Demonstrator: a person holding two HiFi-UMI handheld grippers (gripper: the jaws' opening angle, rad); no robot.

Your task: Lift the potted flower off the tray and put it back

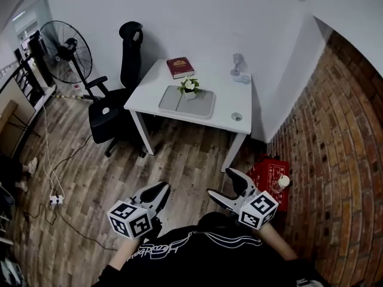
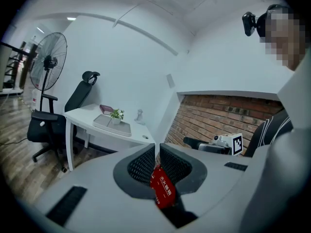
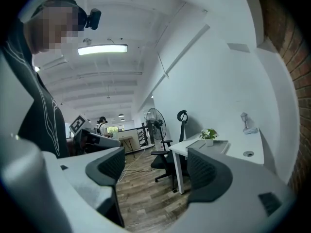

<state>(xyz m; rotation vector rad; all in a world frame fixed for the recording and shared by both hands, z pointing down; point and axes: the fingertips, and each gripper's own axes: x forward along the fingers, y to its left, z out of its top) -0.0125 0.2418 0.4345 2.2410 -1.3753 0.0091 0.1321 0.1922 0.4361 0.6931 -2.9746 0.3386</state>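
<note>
Now, well short of the tray (image 1: 191, 107), the right gripper (image 1: 221, 183) gapes empty and the left gripper (image 1: 160, 190) sits closed on nothing, so a hasty grab could topple the potted flower (image 1: 190, 87).

potted flower (image 1: 190, 86) on tray (image 1: 194, 106) | tray on table (image 1: 230, 91) | book (image 1: 180, 67) behind tray

head view: high, steeply down, table (image 1: 230, 97) well off | gripper views: low, toward it, seemingly far | shared: table
</note>
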